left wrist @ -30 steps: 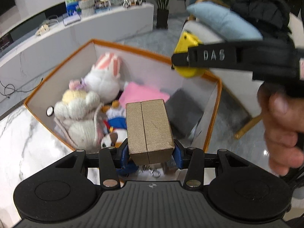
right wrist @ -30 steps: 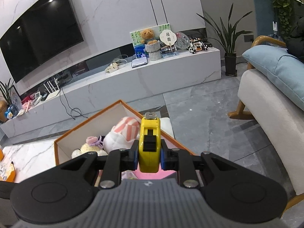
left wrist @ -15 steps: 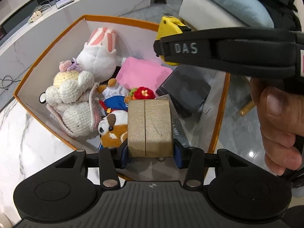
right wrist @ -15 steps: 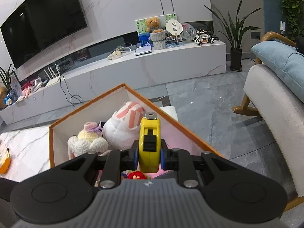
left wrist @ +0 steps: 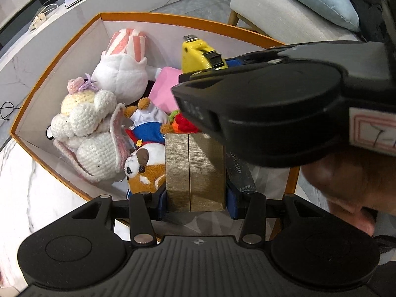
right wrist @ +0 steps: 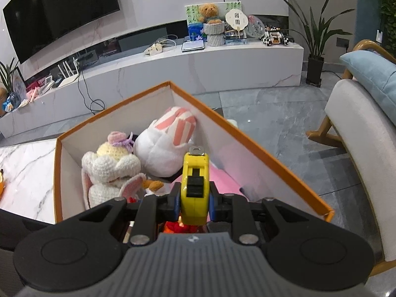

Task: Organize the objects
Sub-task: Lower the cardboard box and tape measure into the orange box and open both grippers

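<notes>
Placement is the step in hand: we have our left hand-held gripper (left wrist: 195, 201) grasping a gold box (left wrist: 195, 173) and our right hand-held gripper (right wrist: 194, 204) grasping a yellow tape measure (right wrist: 195, 185), both over the orange-rimmed box (right wrist: 259, 153). Next we probably lower and let go.

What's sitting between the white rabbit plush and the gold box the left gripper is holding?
In the left wrist view, a small bear in blue and white and a brown-and-white dog plush lie between the rabbit plush and the gold box.
</notes>
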Tool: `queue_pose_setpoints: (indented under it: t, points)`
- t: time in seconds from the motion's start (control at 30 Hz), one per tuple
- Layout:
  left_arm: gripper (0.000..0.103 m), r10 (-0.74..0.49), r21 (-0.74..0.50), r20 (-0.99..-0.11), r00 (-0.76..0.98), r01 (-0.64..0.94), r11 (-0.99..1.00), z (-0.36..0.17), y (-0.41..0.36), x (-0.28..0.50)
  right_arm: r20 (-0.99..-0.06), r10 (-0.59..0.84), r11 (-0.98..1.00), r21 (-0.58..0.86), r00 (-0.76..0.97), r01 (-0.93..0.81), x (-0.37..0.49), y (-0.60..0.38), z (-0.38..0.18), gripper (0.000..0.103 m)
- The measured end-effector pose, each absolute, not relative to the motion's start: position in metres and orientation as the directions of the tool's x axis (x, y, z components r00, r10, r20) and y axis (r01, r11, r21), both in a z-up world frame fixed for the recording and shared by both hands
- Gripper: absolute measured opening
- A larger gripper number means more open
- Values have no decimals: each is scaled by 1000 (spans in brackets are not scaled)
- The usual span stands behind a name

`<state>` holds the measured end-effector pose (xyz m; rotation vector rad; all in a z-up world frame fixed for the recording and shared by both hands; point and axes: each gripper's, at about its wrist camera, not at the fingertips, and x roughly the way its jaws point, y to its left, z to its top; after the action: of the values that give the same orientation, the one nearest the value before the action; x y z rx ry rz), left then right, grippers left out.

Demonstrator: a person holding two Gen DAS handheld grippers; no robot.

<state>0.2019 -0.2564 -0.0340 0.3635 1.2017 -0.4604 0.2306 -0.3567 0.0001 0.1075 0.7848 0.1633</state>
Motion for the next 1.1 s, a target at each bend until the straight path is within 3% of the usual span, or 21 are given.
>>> queue_pose_setpoints:
  t: [0.53, 0.67, 0.8, 1.1]
  points:
    - [53, -74, 115, -948, 309, 551, 827, -40, -262, 196, -733, 257, 961, 262, 630, -88, 243, -366, -21, 23]
    - [62, -56, 127, -952, 302, 552, 824, -43, -262, 198, -738, 248, 963, 258, 628, -77, 244, -368, -22, 23]
    - [70, -41, 144, -949, 313, 546, 825, -47, -263, 198, -731, 245, 962, 264, 637, -66, 243, -371, -20, 34]
    - [72, -79, 123, -937, 339, 535, 836, -44, -257, 190, -724, 181, 979, 199, 666, -50, 238, -374, -11, 35]
